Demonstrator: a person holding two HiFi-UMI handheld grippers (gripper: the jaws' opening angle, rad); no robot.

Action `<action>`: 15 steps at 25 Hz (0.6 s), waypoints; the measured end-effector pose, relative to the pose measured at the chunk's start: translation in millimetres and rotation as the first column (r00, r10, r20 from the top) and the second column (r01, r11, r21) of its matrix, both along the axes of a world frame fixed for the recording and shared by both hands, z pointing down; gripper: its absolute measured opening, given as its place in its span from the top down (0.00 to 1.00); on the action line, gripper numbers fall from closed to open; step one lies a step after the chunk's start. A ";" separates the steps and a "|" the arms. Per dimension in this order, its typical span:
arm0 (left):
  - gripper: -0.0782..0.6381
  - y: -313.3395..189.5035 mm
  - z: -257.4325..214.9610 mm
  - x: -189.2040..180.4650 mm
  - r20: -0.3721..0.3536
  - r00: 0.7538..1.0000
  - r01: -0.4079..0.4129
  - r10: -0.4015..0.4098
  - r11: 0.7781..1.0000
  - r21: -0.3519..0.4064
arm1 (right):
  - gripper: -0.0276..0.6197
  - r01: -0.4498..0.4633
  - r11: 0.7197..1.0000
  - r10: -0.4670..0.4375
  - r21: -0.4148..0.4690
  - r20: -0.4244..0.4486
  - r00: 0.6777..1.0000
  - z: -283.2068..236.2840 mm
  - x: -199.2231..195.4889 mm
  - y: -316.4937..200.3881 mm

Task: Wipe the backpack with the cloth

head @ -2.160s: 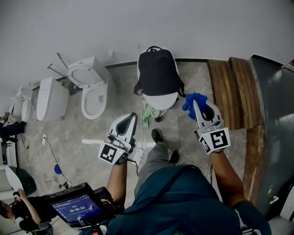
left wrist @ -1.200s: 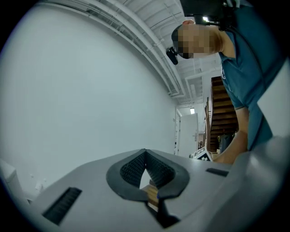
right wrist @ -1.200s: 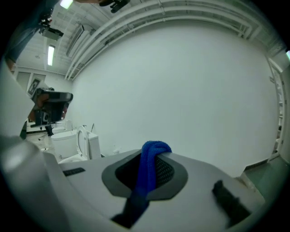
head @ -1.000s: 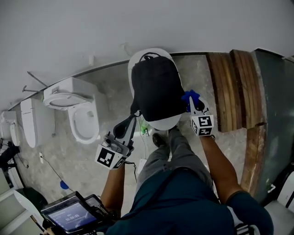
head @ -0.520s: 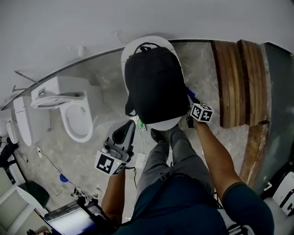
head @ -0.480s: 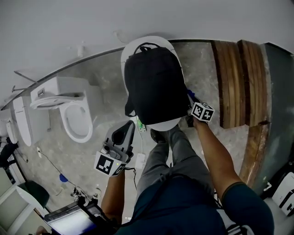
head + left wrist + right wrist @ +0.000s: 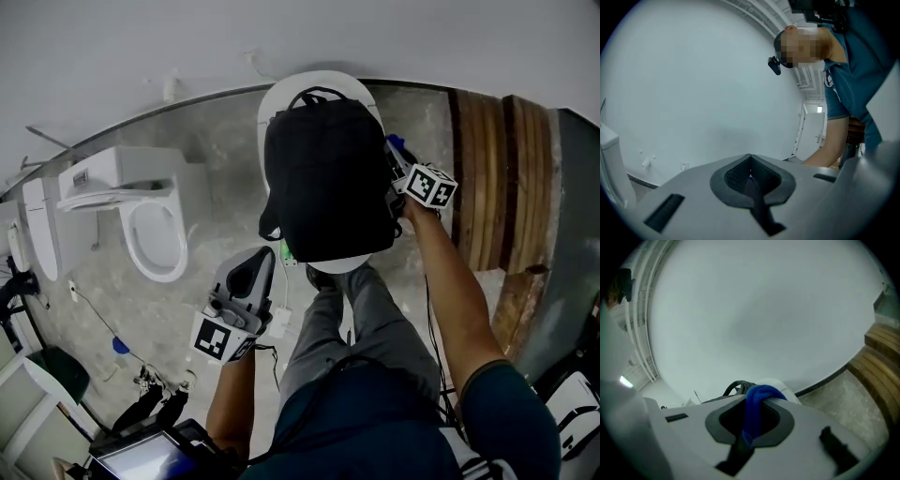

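Blue cloth (image 7: pixel 757 408) sat pinched in the closed jaws of the right gripper (image 7: pixel 750 420), a fold of it looped over the pads and pointing toward the backpack's top handle. Seen from the head, that gripper (image 7: pixel 401 161) lay against the upper right edge of the backpack (image 7: pixel 328 183), with only a scrap of the cloth (image 7: pixel 395 144) showing past its tip.

Two seconds before, the same gripper had hung in the open, in front of the pack and well clear of it. The person then stepped in, and by half a second ago the gripper had reached the pack's lower right side. Since then it had slid up that side toward the top. I took this for a wiping stroke in progress along the right flank, though whether the cloth truly pressed on the fabric could not be told.

The left gripper (image 7: pixel 265 255) had kept low by the pack's lower left corner, its jaws together on nothing, lending no support.

The backpack lay flat on the white toilet (image 7: pixel 309 89) by the wall. Most of its broad black face appeared still to need wiping.
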State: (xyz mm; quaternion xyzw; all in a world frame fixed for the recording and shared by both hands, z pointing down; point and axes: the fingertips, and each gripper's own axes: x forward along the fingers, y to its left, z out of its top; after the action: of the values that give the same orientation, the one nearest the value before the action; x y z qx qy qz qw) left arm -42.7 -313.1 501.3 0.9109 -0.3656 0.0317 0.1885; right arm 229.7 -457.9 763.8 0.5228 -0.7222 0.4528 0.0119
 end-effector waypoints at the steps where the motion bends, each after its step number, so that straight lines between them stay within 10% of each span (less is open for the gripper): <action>1: 0.89 -2.4 1.3 -1.7 0.000 1.000 0.008 -0.008 1.000 -0.002 | 0.92 0.031 0.999 -0.031 0.015 -0.027 0.999 -5.1 -5.0 -14.7; 9: 0.89 -16.5 9.3 -15.0 -0.023 0.997 0.076 -0.076 0.997 -0.011 | 0.92 0.355 0.934 -0.323 0.038 -0.336 0.885 -16.6 -56.2 -110.9; 12: 0.89 -17.0 15.0 -18.8 -0.023 0.995 0.100 -0.100 0.995 -0.020 | 0.92 0.516 0.857 -0.459 -0.002 -0.458 0.761 -9.6 -89.1 -132.4; 15: 0.89 -16.1 20.0 -25.6 -0.020 0.992 0.127 -0.128 0.991 -0.028 | 0.92 0.690 0.715 -0.617 -0.114 -0.567 0.546 8.0 -128.6 -134.6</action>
State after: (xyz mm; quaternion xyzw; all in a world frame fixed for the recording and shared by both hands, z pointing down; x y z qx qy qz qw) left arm -68.3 -329.2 521.3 0.8835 -0.4205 0.0146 0.2060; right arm 101.1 -592.5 771.9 0.3249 -0.8523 0.1933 0.3615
